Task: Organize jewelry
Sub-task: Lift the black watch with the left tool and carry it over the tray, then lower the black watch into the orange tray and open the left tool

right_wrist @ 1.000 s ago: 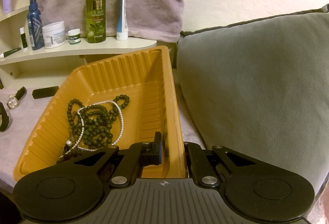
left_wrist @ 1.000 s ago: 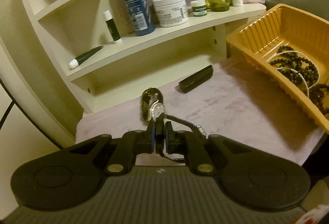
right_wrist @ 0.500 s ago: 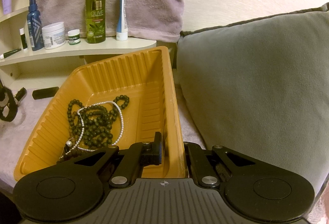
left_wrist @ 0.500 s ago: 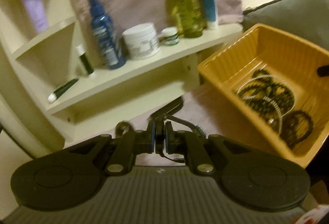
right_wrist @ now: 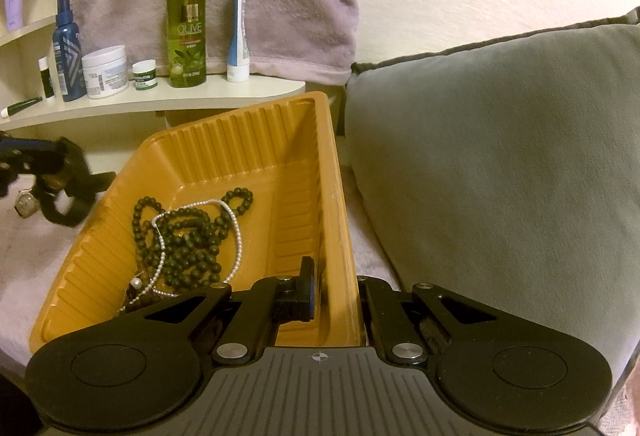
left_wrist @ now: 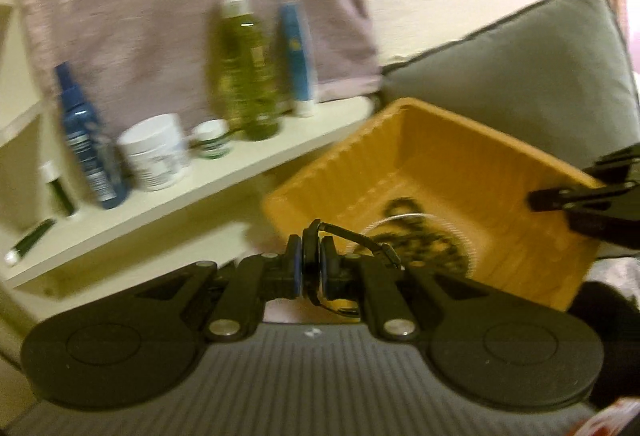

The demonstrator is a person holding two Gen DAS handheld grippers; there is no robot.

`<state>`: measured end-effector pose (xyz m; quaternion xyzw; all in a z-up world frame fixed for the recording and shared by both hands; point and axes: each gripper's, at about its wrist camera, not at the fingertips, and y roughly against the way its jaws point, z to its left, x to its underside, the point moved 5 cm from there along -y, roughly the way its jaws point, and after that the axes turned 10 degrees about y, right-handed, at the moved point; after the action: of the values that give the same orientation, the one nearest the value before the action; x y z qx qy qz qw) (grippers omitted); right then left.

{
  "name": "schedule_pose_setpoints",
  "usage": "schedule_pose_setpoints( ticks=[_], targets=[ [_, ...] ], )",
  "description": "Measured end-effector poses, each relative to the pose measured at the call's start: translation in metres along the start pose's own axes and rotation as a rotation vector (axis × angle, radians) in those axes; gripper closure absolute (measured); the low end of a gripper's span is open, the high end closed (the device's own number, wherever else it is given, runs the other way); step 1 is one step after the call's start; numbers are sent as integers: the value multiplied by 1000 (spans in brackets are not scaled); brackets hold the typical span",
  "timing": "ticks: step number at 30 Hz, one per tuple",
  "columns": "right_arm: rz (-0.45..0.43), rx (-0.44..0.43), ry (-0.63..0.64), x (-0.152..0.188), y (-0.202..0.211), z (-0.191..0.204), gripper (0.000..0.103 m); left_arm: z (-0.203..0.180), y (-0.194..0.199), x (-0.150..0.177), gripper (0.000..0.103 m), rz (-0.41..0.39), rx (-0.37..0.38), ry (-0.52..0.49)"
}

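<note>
My left gripper (left_wrist: 310,260) is shut on a thin black band (left_wrist: 352,236) with a small clasp. It hovers just left of the orange ribbed tray (left_wrist: 440,164). In the right wrist view the band (right_wrist: 68,196) hangs as a loop under that gripper (right_wrist: 24,156), near the tray's left rim. Dark green beads (right_wrist: 188,236) and a pearl string (right_wrist: 236,236) lie in the tray (right_wrist: 240,140). My right gripper (right_wrist: 336,296) is shut on the tray's right wall, one finger inside and one outside. It also shows in the left wrist view (left_wrist: 560,196). A silver-faced watch (right_wrist: 26,202) lies on the mauve cloth.
A cream shelf (right_wrist: 160,102) behind the tray carries a blue spray bottle (right_wrist: 66,48), a white jar (right_wrist: 106,72), a green olive bottle (right_wrist: 187,16) and a blue tube (right_wrist: 239,28). A mauve towel hangs behind. A grey cushion (right_wrist: 500,156) rises right of the tray.
My left gripper has risen from the cloth with the black band and swung right towards the tray. The right gripper and the tray have stayed still.
</note>
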<state>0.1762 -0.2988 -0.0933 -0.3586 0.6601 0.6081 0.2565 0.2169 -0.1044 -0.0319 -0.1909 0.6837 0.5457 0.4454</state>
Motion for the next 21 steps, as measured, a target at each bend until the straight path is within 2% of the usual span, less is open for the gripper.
schedule_pose_setpoints(
  ticks=[5, 11, 16, 21],
  targets=[
    [4, -2, -6, 0, -1, -1, 97, -29, -14, 6, 95, 31, 86, -12],
    [6, -2, -10, 0, -4, -2, 97, -51, -27, 15, 95, 66, 145, -22],
    [7, -2, -13, 1, -5, -2, 97, -58, -31, 22, 93, 87, 161, -30],
    [9, -2, -12, 1, -6, -2, 97, -51, -23, 19, 89, 47, 139, -33]
  ],
)
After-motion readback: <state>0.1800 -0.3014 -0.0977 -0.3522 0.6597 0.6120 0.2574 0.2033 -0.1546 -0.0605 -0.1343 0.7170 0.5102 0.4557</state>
